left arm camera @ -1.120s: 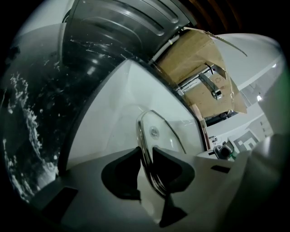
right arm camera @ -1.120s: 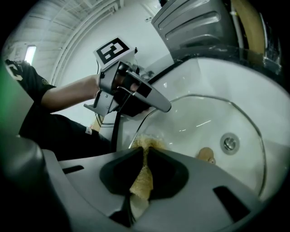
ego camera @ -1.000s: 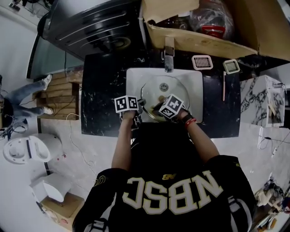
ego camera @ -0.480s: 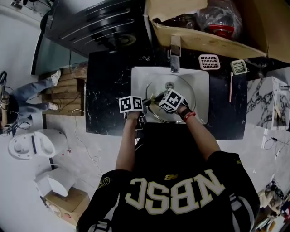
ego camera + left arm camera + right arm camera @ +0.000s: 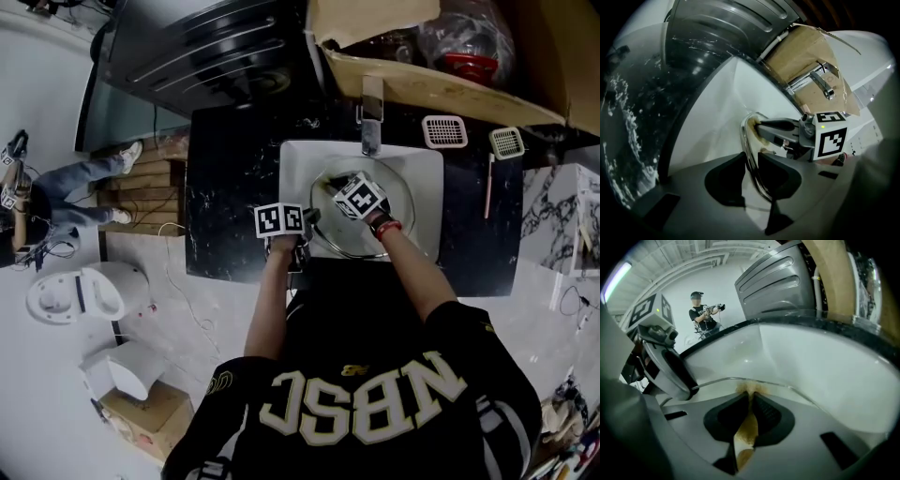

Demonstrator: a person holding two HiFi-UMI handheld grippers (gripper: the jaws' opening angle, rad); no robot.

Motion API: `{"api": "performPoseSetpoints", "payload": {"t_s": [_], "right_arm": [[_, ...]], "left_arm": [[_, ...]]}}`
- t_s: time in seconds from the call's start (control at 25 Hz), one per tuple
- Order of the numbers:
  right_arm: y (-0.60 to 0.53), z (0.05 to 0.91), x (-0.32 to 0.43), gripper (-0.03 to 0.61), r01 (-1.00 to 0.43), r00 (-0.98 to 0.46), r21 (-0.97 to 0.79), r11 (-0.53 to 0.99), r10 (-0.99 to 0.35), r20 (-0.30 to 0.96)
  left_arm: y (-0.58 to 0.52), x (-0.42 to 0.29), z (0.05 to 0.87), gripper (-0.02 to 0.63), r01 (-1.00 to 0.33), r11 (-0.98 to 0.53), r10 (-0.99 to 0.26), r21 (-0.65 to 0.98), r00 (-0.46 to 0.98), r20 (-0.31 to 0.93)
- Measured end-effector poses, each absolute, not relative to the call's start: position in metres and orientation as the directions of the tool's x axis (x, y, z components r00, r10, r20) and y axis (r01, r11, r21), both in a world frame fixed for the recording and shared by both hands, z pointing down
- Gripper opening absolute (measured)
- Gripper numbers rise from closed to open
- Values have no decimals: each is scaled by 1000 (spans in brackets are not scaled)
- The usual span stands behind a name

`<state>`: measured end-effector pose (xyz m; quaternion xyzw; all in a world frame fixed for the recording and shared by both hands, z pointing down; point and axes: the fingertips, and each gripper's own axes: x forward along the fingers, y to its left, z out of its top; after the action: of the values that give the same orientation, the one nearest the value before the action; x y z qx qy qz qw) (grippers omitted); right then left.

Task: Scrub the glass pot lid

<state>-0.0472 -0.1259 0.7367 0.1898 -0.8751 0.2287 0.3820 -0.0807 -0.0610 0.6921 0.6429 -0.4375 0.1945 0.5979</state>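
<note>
The white sink (image 5: 298,157) surrounds both grippers; a faucet (image 5: 371,114) and a cardboard box (image 5: 427,82) stand beyond their tips. The left gripper (image 5: 751,160) clamps the metal rim of the glass pot lid (image 5: 746,133) in the sink. The right gripper (image 5: 750,405) pinches a brown sponge (image 5: 746,428) against the lid's edge. Both forearms reach forward, the right farther.

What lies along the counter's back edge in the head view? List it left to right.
faucet → pink strainer → pale strainer
</note>
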Motion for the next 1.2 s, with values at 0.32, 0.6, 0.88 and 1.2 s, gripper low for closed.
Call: {"api": "performPoseSetpoints", "payload": {"t_s": [0.32, 0.6, 0.88, 1.2], "right_arm": [[-162, 758, -6, 43, -598, -489, -79, 798, -285, 825], [-174, 762, 55, 41, -571, -331, 112, 814, -353, 875], [-160, 761, 105, 41, -561, -178, 185, 807, -336, 925], [-115, 757, 134, 40, -542, -100, 64, 838, -140, 985]], "left_arm": [[-59, -83, 694, 94, -803, 95, -328, 588, 532, 780], [-62, -80, 689, 97, -788, 85, -339, 610, 553, 761], [-62, -82, 686, 95, -783, 68, -352, 619, 561, 749], [-60, -80, 686, 96, -784, 48, -341, 619, 570, 748]]}}
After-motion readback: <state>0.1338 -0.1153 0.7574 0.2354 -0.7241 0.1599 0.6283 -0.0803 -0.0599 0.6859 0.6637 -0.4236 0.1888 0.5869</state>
